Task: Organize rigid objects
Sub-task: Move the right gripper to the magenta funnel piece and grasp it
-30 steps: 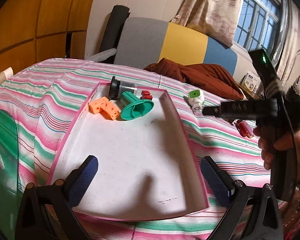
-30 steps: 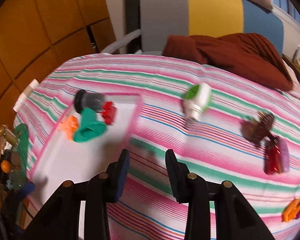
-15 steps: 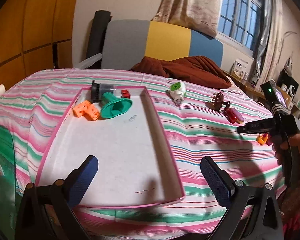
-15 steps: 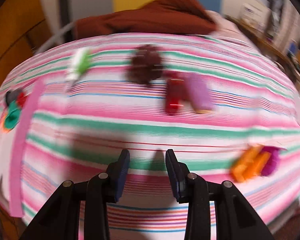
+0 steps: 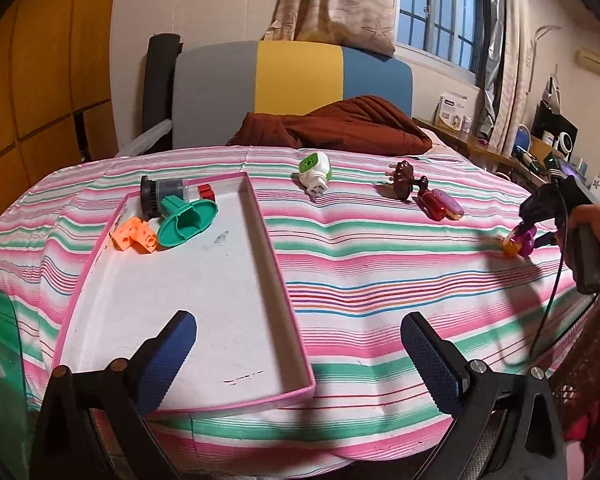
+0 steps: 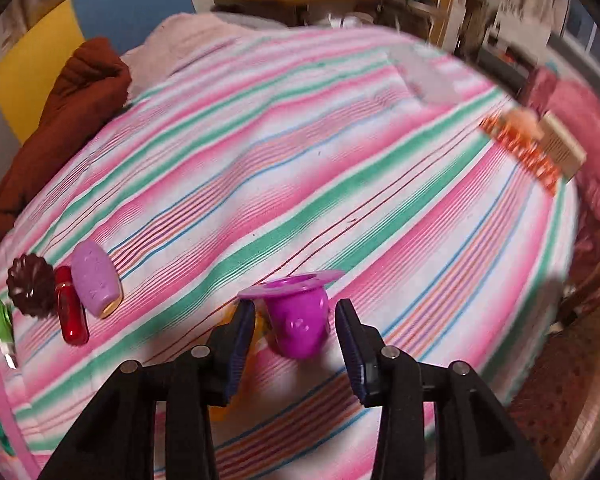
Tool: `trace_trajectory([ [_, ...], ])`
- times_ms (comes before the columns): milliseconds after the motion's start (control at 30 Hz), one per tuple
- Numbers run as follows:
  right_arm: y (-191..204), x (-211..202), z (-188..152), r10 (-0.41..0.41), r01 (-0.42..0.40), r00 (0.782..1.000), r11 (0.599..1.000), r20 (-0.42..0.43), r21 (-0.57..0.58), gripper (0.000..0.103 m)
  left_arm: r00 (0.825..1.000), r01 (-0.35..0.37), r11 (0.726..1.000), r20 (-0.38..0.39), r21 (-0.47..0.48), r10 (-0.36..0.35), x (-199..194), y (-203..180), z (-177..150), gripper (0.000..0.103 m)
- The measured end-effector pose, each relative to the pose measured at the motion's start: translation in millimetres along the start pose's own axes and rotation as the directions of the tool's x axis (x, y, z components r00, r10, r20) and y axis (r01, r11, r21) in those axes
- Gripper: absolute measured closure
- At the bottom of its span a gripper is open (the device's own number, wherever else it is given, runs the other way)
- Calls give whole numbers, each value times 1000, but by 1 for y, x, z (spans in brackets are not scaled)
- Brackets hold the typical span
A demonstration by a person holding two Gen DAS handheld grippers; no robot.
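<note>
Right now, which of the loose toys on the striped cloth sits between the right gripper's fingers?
The magenta cup with the flared rim, between the open right gripper. The lilac capsule and red piece lie off to the left.

Left wrist view sits low at the bed's near edge, looking across the pink tray point(image 5: 284, 292) toward the window. Right wrist view hovers close over the purple cup point(image 6: 298, 320); both catch it.

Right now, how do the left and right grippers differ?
The left gripper is spread wide with nothing between its fingers, above the pink tray; the right gripper is opened narrower, straddling the purple cup on the striped cloth, pads apart from it. Both have blue textured pads.
</note>
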State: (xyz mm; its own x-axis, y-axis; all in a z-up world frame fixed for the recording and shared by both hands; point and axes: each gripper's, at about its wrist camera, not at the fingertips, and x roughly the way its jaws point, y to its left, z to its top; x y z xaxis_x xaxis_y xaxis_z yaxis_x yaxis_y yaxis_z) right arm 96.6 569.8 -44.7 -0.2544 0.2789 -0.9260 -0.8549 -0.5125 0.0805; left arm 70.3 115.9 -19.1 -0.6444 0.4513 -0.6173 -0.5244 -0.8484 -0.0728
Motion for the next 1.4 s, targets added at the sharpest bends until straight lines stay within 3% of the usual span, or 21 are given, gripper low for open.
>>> trace_trajectory([
  [100,4,12,1,151,-151,988,989,-29,-7,61,1000,-2,1000,2,12,2,0,-2,0,0],
  [167,14,15,0,208,-210,977,976,-43,-53,61,1000,-8,1000,-2,19,8,0,-4,-1,0],
  [267,42,10,-5,389,-398,917,908,-91,-129,60,1000,-12,1000,-9,25,13,2,-7,-1,0],
  [333,58,-3,-8,432,-436,899,874,-69,-213,61,1000,-13,999,-11,32,13,3,-10,-1,0],
  [433,76,-18,-3,440,-421,898,857,-3,-298,61,1000,-17,999,-11,51,17,3,-14,0,0],
  [600,82,-14,13,376,-346,924,899,69,-268,60,1000,-22,997,-15,78,23,6,-22,0,0],
  [700,80,-2,14,374,-358,927,900,21,-248,60,999,-25,997,-23,80,27,11,-25,1,0],
  [933,89,14,5,398,-419,908,853,-129,-312,61,999,-11,998,-48,64,14,22,-33,4,0],
  [1100,109,24,-2,339,-373,928,837,-157,-400,61,999,1,997,-53,75,3,28,-43,8,0],
  [1200,107,18,-5,342,-371,928,827,-145,-423,62,999,6,997,-52,82,-1,28,-47,8,0],
  [1267,105,17,-5,318,-339,940,835,-122,-433,70,998,7,996,-56,88,-2,29,-49,9,0],
  [1300,103,15,-4,302,-315,948,843,-101,-437,75,998,7,996,-58,90,-1,30,-50,9,0],
  [1400,91,5,5,264,-240,964,876,1,-419,75,998,16,996,-60,92,-11,32,-54,10,0],
])
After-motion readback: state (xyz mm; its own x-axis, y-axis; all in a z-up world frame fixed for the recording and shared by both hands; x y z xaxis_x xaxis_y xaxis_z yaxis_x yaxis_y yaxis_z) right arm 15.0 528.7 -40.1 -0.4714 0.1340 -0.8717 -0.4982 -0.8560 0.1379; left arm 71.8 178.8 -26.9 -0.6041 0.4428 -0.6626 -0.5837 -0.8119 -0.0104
